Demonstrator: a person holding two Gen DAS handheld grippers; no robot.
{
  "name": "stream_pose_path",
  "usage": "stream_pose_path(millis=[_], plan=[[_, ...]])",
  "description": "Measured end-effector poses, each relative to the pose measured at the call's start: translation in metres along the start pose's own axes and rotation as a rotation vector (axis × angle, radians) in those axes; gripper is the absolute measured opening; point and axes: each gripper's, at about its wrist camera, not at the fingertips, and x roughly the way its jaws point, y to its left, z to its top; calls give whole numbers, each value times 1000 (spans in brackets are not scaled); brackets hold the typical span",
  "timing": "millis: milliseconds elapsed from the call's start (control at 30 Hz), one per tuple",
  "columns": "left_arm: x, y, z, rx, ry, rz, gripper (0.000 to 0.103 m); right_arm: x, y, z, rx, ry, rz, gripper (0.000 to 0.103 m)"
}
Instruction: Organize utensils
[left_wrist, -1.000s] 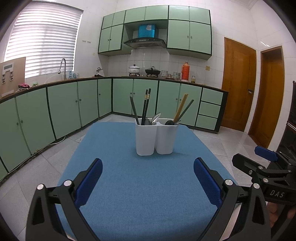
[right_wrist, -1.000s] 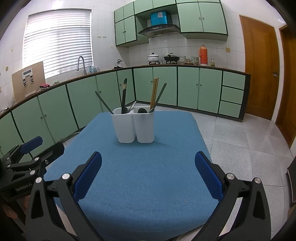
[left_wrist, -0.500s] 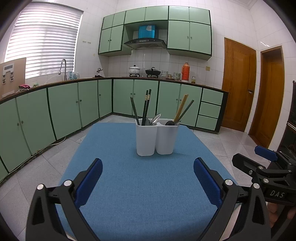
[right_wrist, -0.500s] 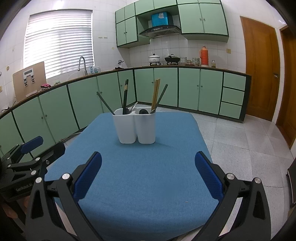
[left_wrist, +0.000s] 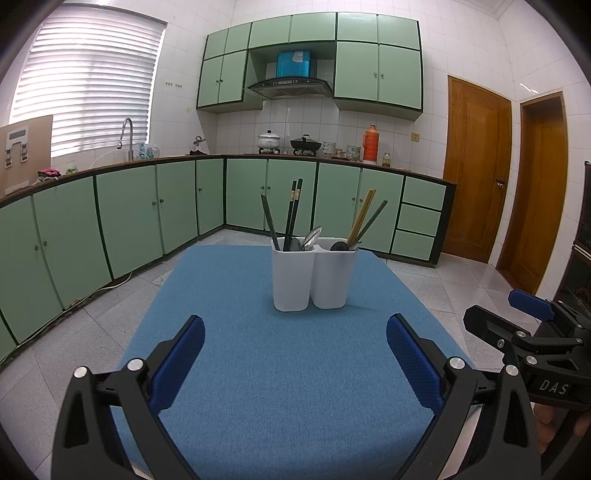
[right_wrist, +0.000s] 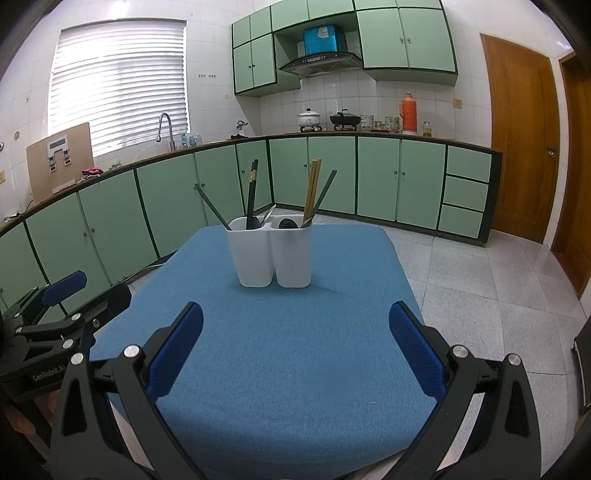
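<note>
Right now the utensils all stand in the holder (left_wrist: 314, 275), a white two-pocket cup near the far middle of the blue bench (left_wrist: 280, 373). Its left pocket carries dark chopsticks (left_wrist: 293, 214) and a metal spoon (left_wrist: 312, 236); its right pocket carries tan chopsticks (left_wrist: 362, 216), one dark stick and a black spoon (left_wrist: 338, 246). Nothing lies loose on the cloth. That fits either a sorted set or a mixed one waiting to be re-sorted, since dark sticks sit in both pockets.

Both tools hang well short of the holder. The left hand-held gripper (left_wrist: 295, 363) is spread wide and empty, and so is the right hand-held gripper (right_wrist: 295, 352).

Judging by looks, the sticks are light, stiff, thin and smooth, so they would likely slip or pivot in the pads; the upper shaft, clear of the rim, seems the best place to pinch. The spoons barely rise above the rim, leaving little to grip. The holder looks light and could tip if a stick drags on it.
</note>
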Motion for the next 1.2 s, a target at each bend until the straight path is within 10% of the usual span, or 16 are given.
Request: stream_pose_path(millis=[1200], plan=[[-4, 2, 1, -10, -6, 7, 97, 1, 3, 2, -7, -2, 4, 98]])
